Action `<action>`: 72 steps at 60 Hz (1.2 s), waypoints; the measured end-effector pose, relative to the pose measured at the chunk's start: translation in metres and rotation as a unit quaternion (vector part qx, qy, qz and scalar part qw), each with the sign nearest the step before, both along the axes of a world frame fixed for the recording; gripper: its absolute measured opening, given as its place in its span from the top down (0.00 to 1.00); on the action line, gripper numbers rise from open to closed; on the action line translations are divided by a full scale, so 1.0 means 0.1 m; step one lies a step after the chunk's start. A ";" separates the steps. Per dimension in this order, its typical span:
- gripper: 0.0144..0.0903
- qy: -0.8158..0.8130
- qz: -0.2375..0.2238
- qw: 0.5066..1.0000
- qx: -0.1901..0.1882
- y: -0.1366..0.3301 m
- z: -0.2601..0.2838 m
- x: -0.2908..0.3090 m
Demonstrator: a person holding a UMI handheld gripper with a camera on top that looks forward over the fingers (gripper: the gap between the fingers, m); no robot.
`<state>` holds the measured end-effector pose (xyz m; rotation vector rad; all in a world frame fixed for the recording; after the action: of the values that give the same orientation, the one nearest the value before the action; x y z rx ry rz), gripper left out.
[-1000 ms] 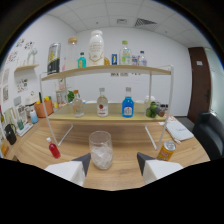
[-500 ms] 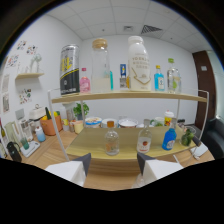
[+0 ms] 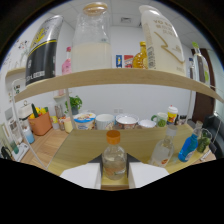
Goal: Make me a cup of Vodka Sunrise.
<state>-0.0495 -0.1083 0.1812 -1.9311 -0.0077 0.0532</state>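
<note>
A small clear bottle with an orange cap (image 3: 114,159) stands on the lower wooden shelf (image 3: 80,146), right between my gripper's (image 3: 115,173) two white fingers (image 3: 82,176). The pads have closed to the bottle's width and press on both of its sides. Its liquid is clear. The base of the bottle is hidden behind the fingers.
Just right of it stand another clear bottle (image 3: 162,149) and a blue bottle (image 3: 189,146). Several bowls (image 3: 105,121) line the back of the shelf. The upper shelf board (image 3: 125,77) overhead carries a black can (image 3: 42,50), a milky bottle (image 3: 92,42) and a white jug (image 3: 160,40).
I have moved in close to the lower shelf, the orange-capped bottle has come between the fingers, and the fingers have narrowed onto it.
</note>
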 end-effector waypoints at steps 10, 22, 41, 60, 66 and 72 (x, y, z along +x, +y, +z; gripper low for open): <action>0.71 -0.015 0.015 1.000 0.007 -0.07 0.08 -0.04; 0.72 0.005 0.024 0.998 0.066 -0.35 0.57 -0.12; 0.72 0.027 0.013 0.999 0.044 -0.94 0.14 -0.15; 0.72 0.033 -0.018 0.999 -0.026 -0.93 -0.96 -0.11; 0.72 0.028 -0.024 0.998 -0.048 -0.87 -1.22 -0.11; 0.72 0.015 -0.022 0.998 -0.065 -0.85 -1.41 -0.12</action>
<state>-0.0619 -0.1933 0.0405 -2.0585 0.0598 0.0534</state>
